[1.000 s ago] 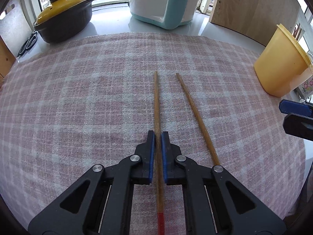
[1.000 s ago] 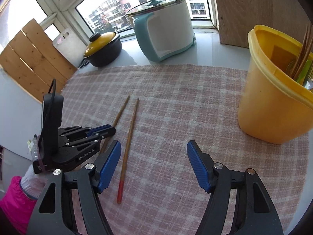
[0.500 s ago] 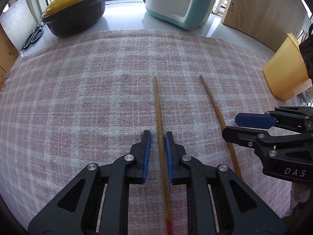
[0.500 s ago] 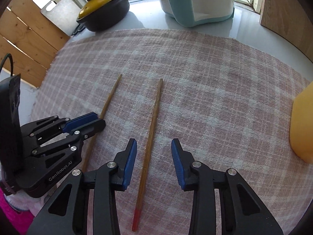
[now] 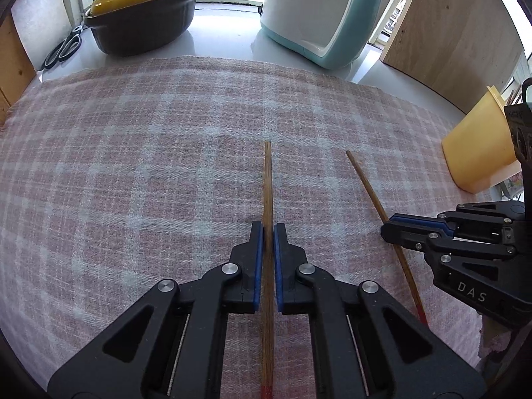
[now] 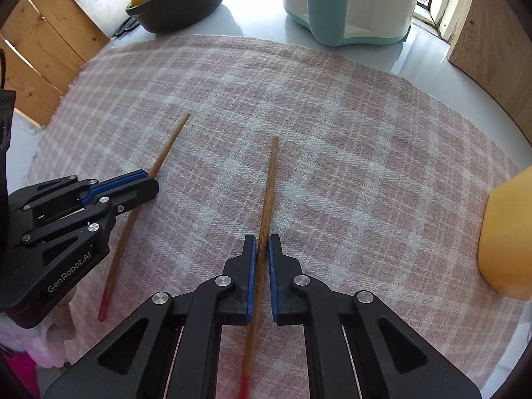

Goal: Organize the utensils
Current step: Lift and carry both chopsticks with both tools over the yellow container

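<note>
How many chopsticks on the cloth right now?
2. One chopstick sits between the left gripper pads; the other chopstick between the right gripper pads. More may be inside the yellow cup.

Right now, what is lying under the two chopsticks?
Under both chopsticks lies the pink checked cloth. What the cloth covers beneath them is hidden.

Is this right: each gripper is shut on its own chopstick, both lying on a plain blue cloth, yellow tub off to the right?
Not quite: the cloth is pink-and-white plaid, not plain blue, as both wrist views show. The rest holds: the left gripper is shut on the left chopstick, the right gripper on the right chopstick, and the yellow tub stands to the right.
</note>
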